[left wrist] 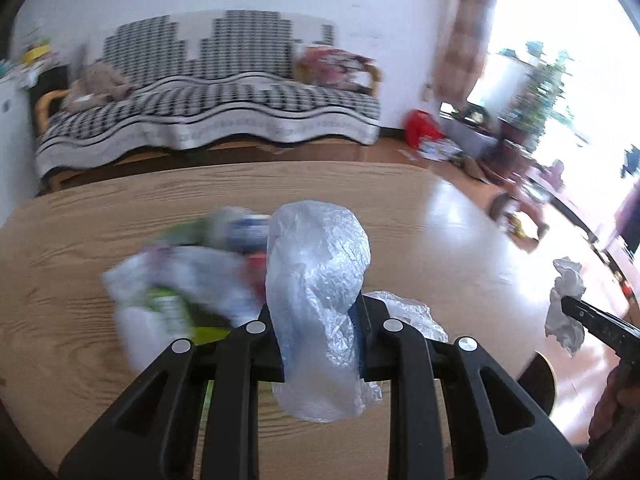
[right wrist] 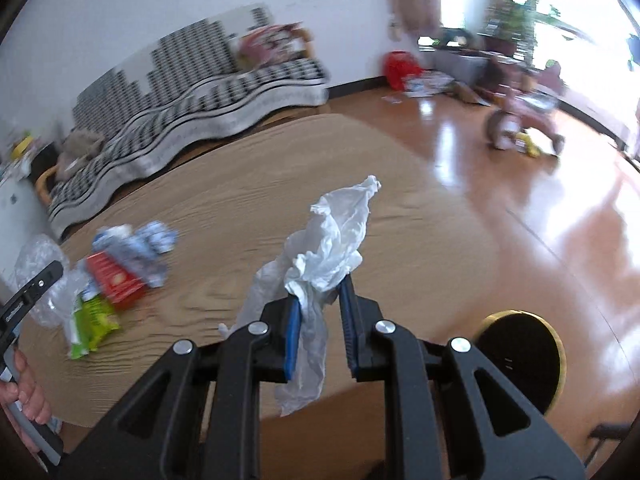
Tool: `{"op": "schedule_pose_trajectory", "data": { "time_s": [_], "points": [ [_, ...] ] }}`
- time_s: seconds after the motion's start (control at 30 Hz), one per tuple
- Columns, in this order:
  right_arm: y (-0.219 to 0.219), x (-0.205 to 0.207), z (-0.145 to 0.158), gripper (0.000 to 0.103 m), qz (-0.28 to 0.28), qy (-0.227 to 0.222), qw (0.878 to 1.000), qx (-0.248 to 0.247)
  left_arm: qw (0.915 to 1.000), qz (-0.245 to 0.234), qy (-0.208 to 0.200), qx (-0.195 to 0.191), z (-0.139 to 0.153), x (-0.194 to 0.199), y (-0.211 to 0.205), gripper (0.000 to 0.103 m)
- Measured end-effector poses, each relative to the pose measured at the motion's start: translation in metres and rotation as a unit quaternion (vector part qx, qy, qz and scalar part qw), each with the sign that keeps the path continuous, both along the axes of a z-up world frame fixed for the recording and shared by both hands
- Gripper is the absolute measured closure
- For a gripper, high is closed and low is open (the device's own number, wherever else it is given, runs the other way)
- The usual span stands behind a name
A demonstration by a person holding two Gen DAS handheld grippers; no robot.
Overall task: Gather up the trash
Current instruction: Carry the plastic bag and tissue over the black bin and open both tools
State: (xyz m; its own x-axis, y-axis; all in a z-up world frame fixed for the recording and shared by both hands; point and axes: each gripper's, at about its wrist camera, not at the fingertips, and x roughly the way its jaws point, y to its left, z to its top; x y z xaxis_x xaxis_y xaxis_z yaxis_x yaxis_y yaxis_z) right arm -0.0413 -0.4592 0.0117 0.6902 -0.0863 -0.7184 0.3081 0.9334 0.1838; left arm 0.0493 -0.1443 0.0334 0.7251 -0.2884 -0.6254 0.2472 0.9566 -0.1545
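In the left wrist view my left gripper [left wrist: 318, 308] is shut on a crumpled clear plastic bag [left wrist: 316, 248], held above the wooden table [left wrist: 80, 240]. Behind it lies a blurred pile of trash [left wrist: 180, 280]. In the right wrist view my right gripper [right wrist: 320, 292] is shut on a crumpled white tissue [right wrist: 336, 232] that sticks up past the fingertips and hangs below them. The pile [right wrist: 116, 276] shows a red box, a green wrapper and a blue-white wrapper. At the left edge, the left gripper [right wrist: 36, 284] carries the clear bag [right wrist: 36, 256].
A round black bin with a gold rim [right wrist: 520, 356] stands on the shiny wood floor to the right of the table. A sofa with a checked cover [left wrist: 208, 100] lines the far wall. A red bag [right wrist: 400, 68] and a toy tricycle [right wrist: 520, 124] sit on the floor.
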Motion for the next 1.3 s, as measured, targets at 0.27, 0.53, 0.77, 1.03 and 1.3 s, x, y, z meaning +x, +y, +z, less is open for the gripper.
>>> {"op": "schedule_pose_trajectory", "data": {
  "time_s": [0.27,0.53,0.77,1.03,1.3],
  "points": [
    [-0.134,-0.088,-0.025,0.084,-0.129,0.015,0.992,0.013,0.9891,-0.147,0.002,-0.001,-0.018,-0.039,-0.155,0.082],
    [-0.225,-0.154,-0.086,0.084,-0.221,0.063,0.971,0.069,0.9592,-0.280,0.037,0.018,-0.070,-0.087,-0.301,0.082],
    [-0.256,-0.173,-0.142,0.084,-0.252,0.114,0.951,0.136,0.9296,-0.355,0.078,0.058,-0.137,-0.109,-0.378,0.081],
    [-0.259,-0.177,-0.161,0.084,-0.257,0.135,0.945,0.152,0.9148,-0.379,0.120,0.074,-0.180,-0.103,-0.414,0.081],
    [-0.265,-0.163,-0.162,0.051,-0.264,0.135,0.942,0.156,0.9086,-0.392,0.128,0.063,-0.181,-0.111,-0.429,0.047]
  ]
}}
